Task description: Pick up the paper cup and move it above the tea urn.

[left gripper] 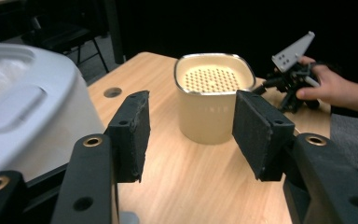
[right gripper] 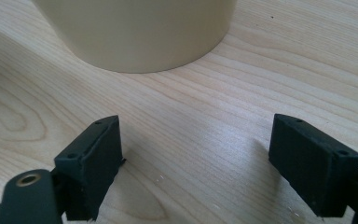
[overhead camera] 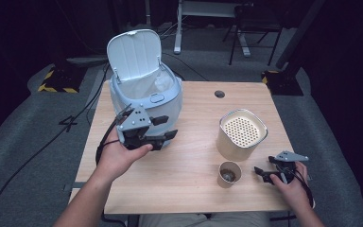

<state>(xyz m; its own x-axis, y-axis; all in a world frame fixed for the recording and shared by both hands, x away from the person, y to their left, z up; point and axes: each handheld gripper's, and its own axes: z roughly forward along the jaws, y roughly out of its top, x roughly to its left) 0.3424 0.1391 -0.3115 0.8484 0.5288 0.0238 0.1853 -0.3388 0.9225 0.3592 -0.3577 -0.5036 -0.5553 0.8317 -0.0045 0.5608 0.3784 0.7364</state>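
Bench [overhead camera: 184,163]: pale wood grain, one cable hole at 12 o'clock; grey floor and dark room beyond.
Count: one paper cup [overhead camera: 229,174], one cream canister [overhead camera: 241,134] with perforated lid, one lidded bin [overhead camera: 144,90], lid up.
Left claw [overhead camera: 163,128]: spread, nothing between, at 9 o'clock against the bin's front.
Right claw [overhead camera: 261,172]: spread, empty, at 4 o'clock just beside the cup.
Room: bare wood mid-bench; near edge free.

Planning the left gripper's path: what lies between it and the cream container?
Bare wooden table, seen in the left gripper view between left gripper and cream container.
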